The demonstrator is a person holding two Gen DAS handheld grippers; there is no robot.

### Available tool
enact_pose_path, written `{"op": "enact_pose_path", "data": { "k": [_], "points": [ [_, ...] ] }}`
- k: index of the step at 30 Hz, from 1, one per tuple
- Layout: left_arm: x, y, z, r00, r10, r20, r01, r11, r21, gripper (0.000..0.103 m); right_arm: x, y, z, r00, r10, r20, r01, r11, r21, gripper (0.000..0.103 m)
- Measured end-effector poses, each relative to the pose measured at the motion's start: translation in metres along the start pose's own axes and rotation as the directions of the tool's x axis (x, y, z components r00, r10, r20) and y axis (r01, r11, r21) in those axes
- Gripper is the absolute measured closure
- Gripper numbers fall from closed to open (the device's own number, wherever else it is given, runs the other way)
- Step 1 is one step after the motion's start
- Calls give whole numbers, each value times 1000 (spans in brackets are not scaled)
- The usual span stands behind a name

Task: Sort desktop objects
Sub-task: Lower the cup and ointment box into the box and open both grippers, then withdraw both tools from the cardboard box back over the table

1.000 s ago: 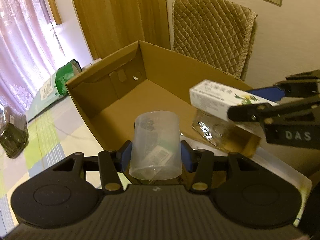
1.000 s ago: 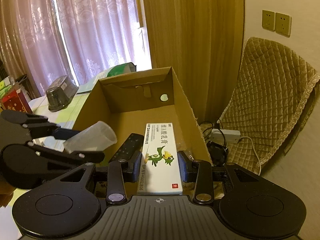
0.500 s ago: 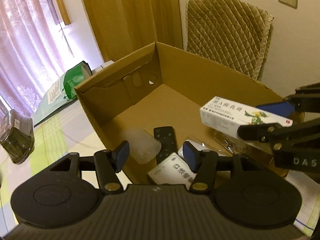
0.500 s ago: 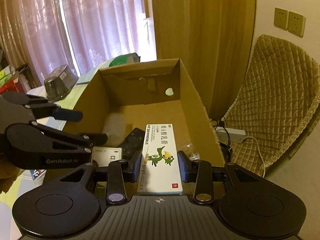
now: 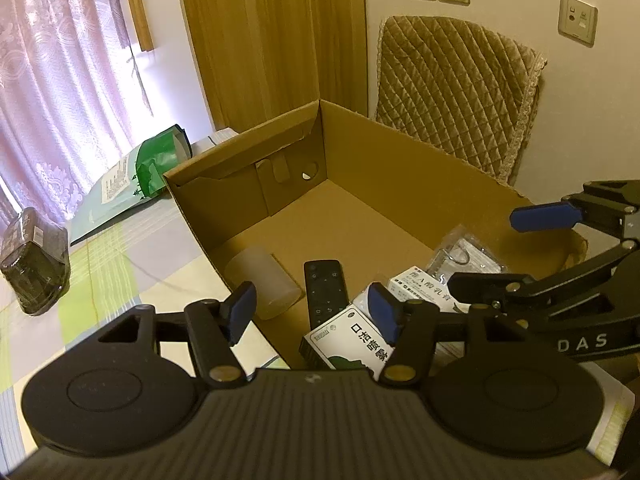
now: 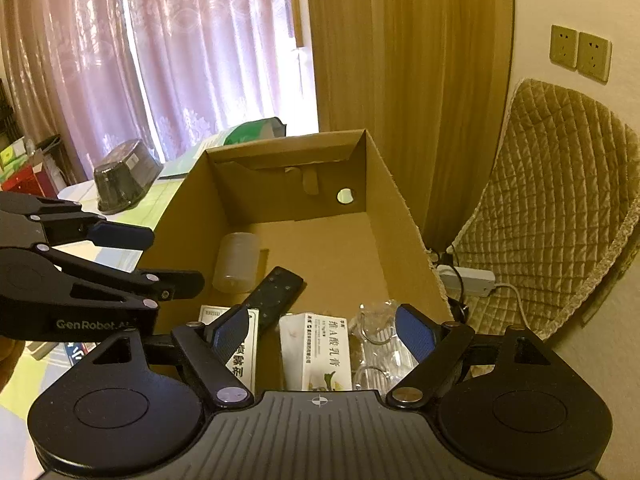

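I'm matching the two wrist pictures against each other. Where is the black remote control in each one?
Left wrist: the black remote control lies on the box floor at lower centre, right of the translucent cup.
Right wrist: the remote lies slanted, just left of centre.
Shared landmark: the round hole in the cardboard box's far wall.

Left claw [image 5: 312, 312] hides part of spray box [image 5: 352, 344].

Matt brown cardboard box [image 5: 404, 148] – frosted plastic cup [image 5: 262, 280], glossy black remote [image 5: 325, 290]
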State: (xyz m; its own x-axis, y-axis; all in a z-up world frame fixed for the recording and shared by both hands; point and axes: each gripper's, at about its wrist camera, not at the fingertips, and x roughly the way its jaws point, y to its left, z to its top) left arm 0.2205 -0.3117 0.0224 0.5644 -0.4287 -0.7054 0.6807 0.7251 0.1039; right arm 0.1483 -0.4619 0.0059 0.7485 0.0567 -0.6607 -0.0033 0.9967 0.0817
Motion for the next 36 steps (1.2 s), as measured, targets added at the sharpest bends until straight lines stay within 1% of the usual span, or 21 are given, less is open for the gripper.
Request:
{"op": "enact_pose_path", "data": {
  "k": [9, 18, 23, 28, 29, 32, 33, 34, 36],
  "points": [
    [-21, 2, -3, 1000, 14, 7, -14, 1000, -10, 45, -18, 4, -2, 1000, -11, 3, 11, 1000, -8, 20],
    [-56, 8, -12, 999, 44, 17, -44, 999, -25, 43, -46, 18, -7, 1000, -7, 16, 8, 1000, -12, 20],
    [-82, 14, -26, 998, 61, 22, -60, 997, -58, 42, -62, 31, -14, 1000, -6, 15, 7, 999, -36, 20],
    [-109, 22, -49, 996, 87, 16, -85, 993, -82, 38, -76, 48, -22, 1000, 6, 15, -5, 998, -56, 20],
    [-115, 24, -55, 996, 91, 15, -90, 992, -88, 37, -79, 52, -24, 1000, 11, 16, -10, 998, -59, 20],
    [-133, 31, -75, 994, 106, 15, -104, 988, -115, 27, -88, 65, -29, 999, 24, 22, -23, 997, -70, 20],
    [-139, 33, -82, 993, 113, 15, -111, 986, -125, 19, -90, 69, -30, 999, 30, 23, -28, 997, -73, 20],
    [-145, 35, -90, 992, 122, 13, -119, 984, -134, 15, -93, 74, -32, 999, 38, 26, -36, 996, -76, 20],
    [-154, 41, -107, 990, 138, 5, -136, 979, -149, 9, -100, 85, -36, 998, 57, 40, -54, 995, -83, 20]
  ]
}}
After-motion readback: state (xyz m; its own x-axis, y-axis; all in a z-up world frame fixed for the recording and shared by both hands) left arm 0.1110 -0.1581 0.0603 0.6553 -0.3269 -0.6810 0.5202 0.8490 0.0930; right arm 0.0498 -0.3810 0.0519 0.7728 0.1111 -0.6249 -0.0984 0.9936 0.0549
